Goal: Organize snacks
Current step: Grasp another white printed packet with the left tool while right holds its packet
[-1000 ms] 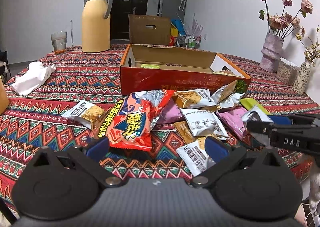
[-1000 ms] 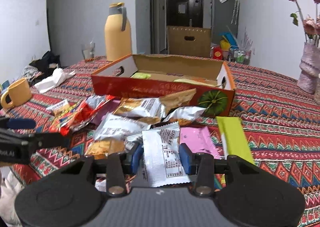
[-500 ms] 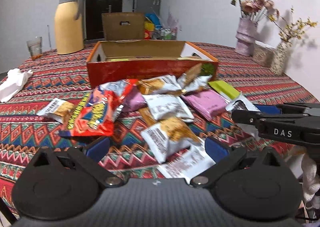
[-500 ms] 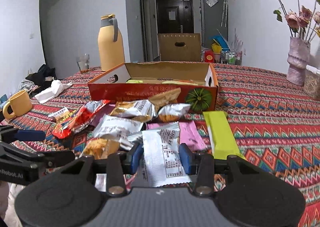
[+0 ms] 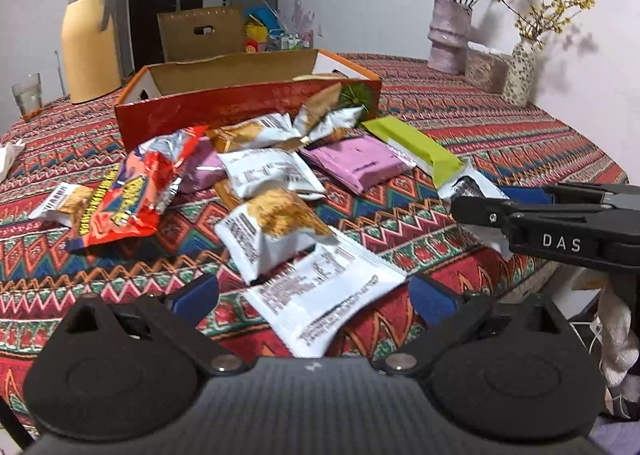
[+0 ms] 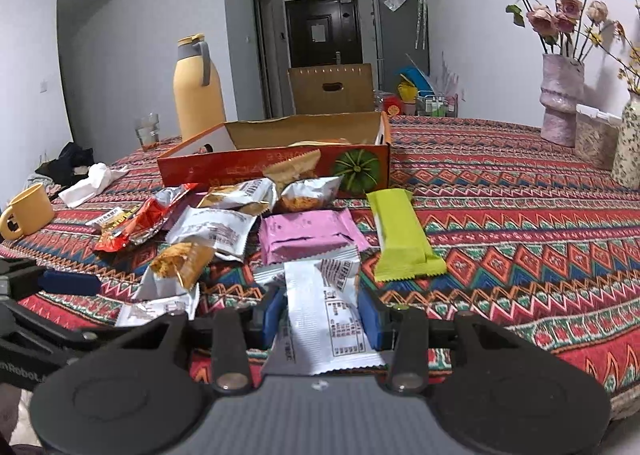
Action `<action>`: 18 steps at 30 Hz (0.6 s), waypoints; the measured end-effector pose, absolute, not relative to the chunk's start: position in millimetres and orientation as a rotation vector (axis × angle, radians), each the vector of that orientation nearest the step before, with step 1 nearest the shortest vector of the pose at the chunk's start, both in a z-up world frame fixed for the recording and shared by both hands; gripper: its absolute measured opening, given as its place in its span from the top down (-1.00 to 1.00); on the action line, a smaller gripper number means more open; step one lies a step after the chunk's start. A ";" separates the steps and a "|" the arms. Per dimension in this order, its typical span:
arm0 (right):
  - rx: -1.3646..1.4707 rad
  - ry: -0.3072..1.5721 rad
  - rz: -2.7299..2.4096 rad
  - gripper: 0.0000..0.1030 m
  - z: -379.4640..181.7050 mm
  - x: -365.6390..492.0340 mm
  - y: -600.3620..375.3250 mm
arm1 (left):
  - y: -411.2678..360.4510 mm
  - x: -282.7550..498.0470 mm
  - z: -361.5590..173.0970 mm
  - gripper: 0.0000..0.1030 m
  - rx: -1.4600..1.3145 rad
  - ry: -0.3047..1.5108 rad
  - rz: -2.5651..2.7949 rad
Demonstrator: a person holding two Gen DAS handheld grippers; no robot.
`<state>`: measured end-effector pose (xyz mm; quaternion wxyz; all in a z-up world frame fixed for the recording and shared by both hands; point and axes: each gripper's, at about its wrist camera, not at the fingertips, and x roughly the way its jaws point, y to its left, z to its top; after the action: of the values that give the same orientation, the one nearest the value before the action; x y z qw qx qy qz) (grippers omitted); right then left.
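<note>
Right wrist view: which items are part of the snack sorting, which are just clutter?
Job:
white packet in the right gripper
green bar
pink packet
red chip bag
orange box

Lying about:
yellow thermos
yellow mug
glass
white tissue
pink vase

mixed snack packets (image 5: 276, 191) lie heaped before an open orange box (image 5: 248, 107), one white packet (image 6: 328, 319) raised.

left claw (image 5: 314, 295): black body, blue pads, silver screws | right claw (image 6: 322, 315): alike, "DAS" marking, possibly white glove
</note>
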<state>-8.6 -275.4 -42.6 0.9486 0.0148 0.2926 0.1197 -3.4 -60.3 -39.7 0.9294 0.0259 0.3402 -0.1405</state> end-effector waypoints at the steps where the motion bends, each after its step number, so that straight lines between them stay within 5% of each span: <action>1: 0.032 0.595 0.243 0.21 -43.0 -9.2 -276.4 | -61.4 -2.6 -41.1 -1.00 0.051 0.702 -0.292; 6: 0.040 0.595 0.244 0.21 -44.1 -9.4 -279.0 | -63.7 3.8 -48.1 -0.98 0.035 0.721 -0.287; 18: 0.050 0.611 0.254 0.21 -50.4 -6.2 -279.8 | -64.0 11.7 -53.7 -0.44 0.023 0.725 -0.264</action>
<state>-6.2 -279.8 -50.4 0.9455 0.0245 0.2998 0.1248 11.7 -64.0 -53.7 0.9265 0.0110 0.3534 -0.1287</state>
